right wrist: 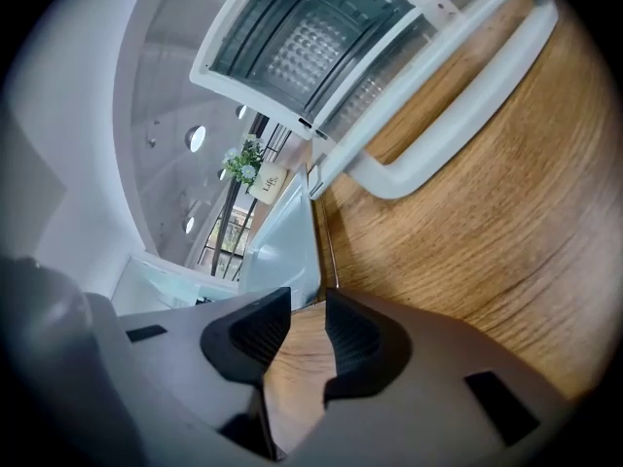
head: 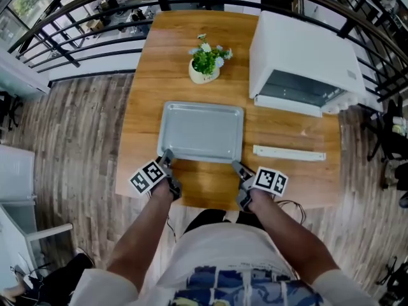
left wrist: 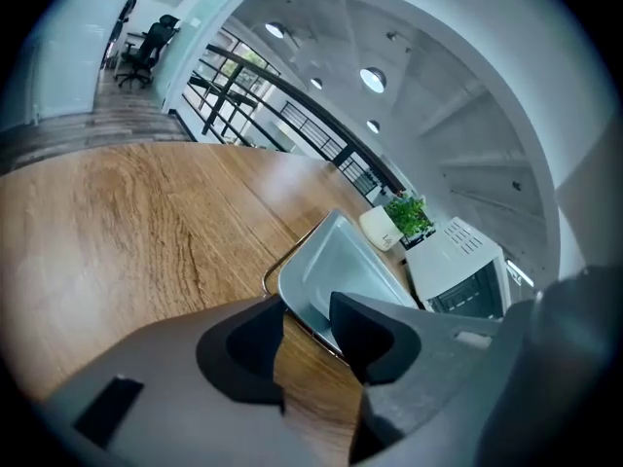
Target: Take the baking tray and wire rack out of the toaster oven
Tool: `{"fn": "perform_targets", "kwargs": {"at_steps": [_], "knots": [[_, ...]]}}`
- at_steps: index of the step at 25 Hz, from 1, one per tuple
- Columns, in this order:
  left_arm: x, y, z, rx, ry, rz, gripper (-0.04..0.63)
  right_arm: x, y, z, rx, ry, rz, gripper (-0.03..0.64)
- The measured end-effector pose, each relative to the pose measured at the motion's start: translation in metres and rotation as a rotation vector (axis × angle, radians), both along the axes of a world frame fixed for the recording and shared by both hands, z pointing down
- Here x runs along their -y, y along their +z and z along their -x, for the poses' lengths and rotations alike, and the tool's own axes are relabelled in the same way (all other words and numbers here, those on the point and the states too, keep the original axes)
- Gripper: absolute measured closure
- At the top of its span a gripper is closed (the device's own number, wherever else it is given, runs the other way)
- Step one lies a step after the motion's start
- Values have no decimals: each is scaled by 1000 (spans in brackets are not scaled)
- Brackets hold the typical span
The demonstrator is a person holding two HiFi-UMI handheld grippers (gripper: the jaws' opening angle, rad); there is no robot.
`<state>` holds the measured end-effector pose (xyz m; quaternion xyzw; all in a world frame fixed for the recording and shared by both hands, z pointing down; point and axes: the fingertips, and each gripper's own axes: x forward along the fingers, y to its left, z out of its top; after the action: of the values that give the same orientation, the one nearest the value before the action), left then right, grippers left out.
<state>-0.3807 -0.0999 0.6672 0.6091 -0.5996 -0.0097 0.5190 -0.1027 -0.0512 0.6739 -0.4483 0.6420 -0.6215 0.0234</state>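
Grey rectangular metal baking tray [head: 203, 131]: flat on wooden worktop [head: 280, 139], outside white toaster oven [head: 299, 62]. Left gripper [head: 167, 158], right gripper [head: 237, 167]: jaws released, empty, at near corners. Withdraw straight back, clear of rim.

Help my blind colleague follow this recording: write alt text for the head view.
A grey baking tray lies on a wooden table, with the left hand-held gripper and right hand-held gripper at its two near corners. Beyond stand a white toaster oven, door open, and a small potted plant.

Wire rack [left wrist: 282, 261] mostly hidden under baking tray [left wrist: 336, 270].
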Motion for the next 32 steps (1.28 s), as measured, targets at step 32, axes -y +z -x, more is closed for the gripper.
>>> {"fn": "perform_targets", "kwargs": {"at_steps": [32], "knots": [[-126,-116,-289,353,580,-272,475,-127,-129,-223,-370,-389,-421,614]]}}
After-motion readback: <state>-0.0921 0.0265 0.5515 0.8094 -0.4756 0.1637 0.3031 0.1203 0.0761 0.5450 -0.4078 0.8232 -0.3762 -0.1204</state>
